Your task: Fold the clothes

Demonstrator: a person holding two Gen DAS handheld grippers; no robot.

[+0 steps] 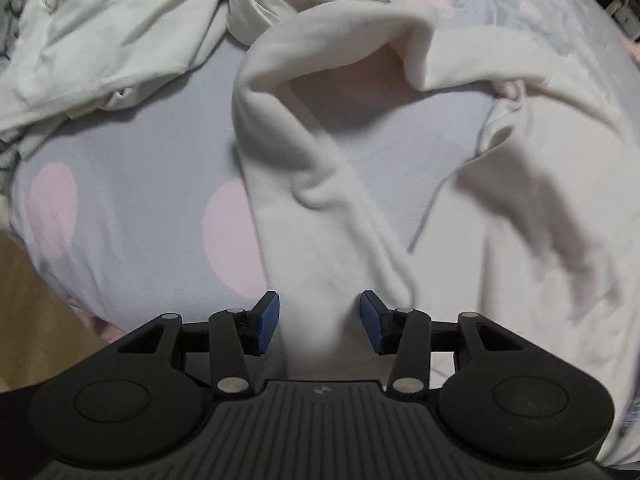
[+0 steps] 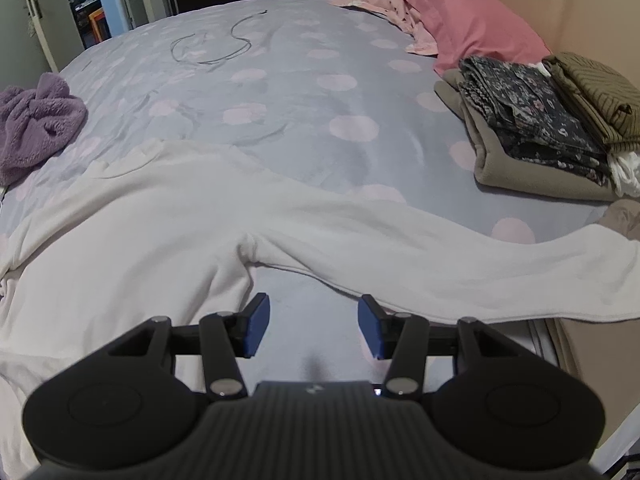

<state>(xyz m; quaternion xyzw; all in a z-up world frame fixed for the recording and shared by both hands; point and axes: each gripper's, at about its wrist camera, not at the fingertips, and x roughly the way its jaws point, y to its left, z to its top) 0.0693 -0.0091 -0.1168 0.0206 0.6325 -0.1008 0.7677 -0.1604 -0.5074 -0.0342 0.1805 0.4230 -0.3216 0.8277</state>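
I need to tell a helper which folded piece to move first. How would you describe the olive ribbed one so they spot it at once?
Start at the pink pillow by the bed's headboard wall. Beside it sits a stack of folded clothes, and the olive ribbed knit garment lies on its wall side. Unlike the dark floral garment next to it, it is plain.

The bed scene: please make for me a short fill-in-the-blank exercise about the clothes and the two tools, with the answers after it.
1. The white garment lies spread on a grey sheet with ____ dots.
2. Beside the pink pillow stands a stack of ____ clothes.
3. The crumpled towel at the far left is ____.
4. The pads of the right tool stand ____, with nothing held between them.

Answers: pink; folded; purple; open
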